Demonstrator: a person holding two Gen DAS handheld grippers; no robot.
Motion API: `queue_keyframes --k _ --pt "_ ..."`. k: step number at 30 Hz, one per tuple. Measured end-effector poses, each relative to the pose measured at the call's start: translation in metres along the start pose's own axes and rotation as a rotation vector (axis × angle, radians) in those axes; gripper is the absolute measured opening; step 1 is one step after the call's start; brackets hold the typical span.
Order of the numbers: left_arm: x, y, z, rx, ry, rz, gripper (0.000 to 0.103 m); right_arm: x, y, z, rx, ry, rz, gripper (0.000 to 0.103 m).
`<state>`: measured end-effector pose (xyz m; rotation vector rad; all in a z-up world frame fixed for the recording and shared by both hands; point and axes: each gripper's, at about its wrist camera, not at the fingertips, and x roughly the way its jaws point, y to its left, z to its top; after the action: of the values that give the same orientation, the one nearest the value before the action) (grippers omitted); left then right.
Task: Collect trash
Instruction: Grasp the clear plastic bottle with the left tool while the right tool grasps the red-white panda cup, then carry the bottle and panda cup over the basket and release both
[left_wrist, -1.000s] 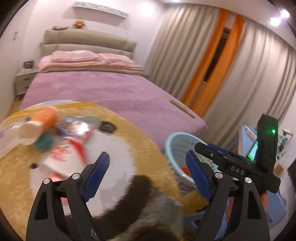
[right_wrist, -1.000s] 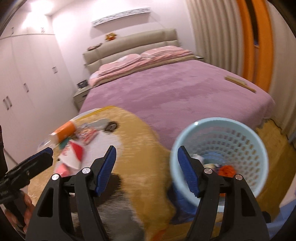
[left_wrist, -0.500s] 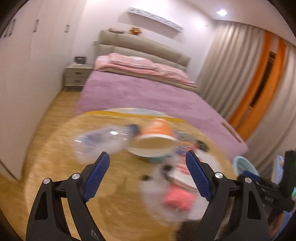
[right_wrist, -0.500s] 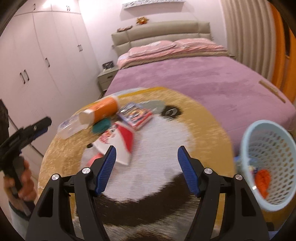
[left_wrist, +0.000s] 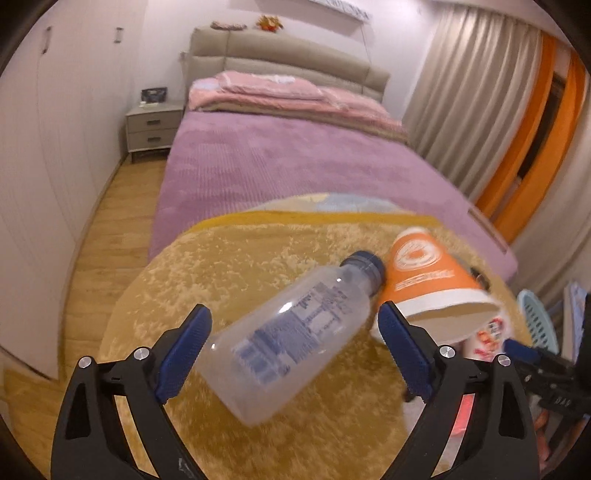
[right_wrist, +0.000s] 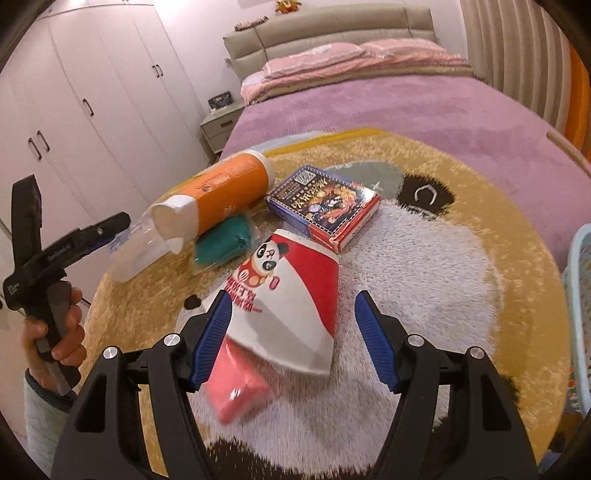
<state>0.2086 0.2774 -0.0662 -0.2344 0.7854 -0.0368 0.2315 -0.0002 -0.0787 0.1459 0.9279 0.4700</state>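
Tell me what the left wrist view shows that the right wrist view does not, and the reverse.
Only the left wrist view: the blue cap of the clear plastic bottle, which lies between the opening left gripper, untouched.

Only the right wrist view: the printed box, the teal item, the pink item, and the right gripper open around the red and white panda cup.

Both: the orange cup, the round rug, the bed, the blue basket.

Bed (left_wrist: 295, 162): purple cover, pink bedding, beige padded headboard
Nightstand (left_wrist: 153, 127): beside bed, two drawers
Wardrobe (right_wrist: 92, 96): white doors
Floor (left_wrist: 107, 221): light wood
Curtains (left_wrist: 476, 110): beige, orange panels
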Motion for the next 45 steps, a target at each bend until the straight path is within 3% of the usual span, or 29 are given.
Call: queue_keyframes --k 4,9,12,17,21,23,30,36,45 --pt "0.007 -0.004 -0.007 0.061 0.026 0.04 0.086 0.014 -0.005 0.004 0.035 0.029 0.039 0.065" --pt "-0.001 -0.024 -0.023 0.141 0.095 -0.031 0.077 0.024 -0.005 0.009 0.058 0.047 0.064 0.065" --pt "-0.003 -0.039 -0.028 0.208 0.115 -0.004 0.077 0.026 -0.001 0.009 0.038 0.048 0.066 0.065" --pt "0.007 -0.043 -0.02 0.188 0.143 0.05 0.076 0.019 0.002 0.007 0.017 0.034 0.074 0.051" --pt "0.015 -0.046 -0.022 0.172 0.183 0.088 0.057 0.007 0.007 0.005 -0.025 0.015 0.068 0.044" --pt "0.014 -0.049 -0.023 0.185 0.185 0.095 0.054 0.001 0.013 0.003 -0.058 0.001 0.056 0.042" --pt "-0.018 -0.053 -0.042 0.15 0.125 0.117 0.054 -0.031 0.029 -0.011 -0.133 -0.076 -0.005 0.039" --pt "-0.052 -0.063 -0.055 0.068 0.046 0.086 0.053 -0.06 0.017 -0.015 -0.099 -0.133 0.01 0.039" --pt "-0.095 -0.1 -0.066 0.057 -0.071 0.078 0.053 -0.096 -0.015 -0.019 -0.028 -0.186 0.008 0.039"
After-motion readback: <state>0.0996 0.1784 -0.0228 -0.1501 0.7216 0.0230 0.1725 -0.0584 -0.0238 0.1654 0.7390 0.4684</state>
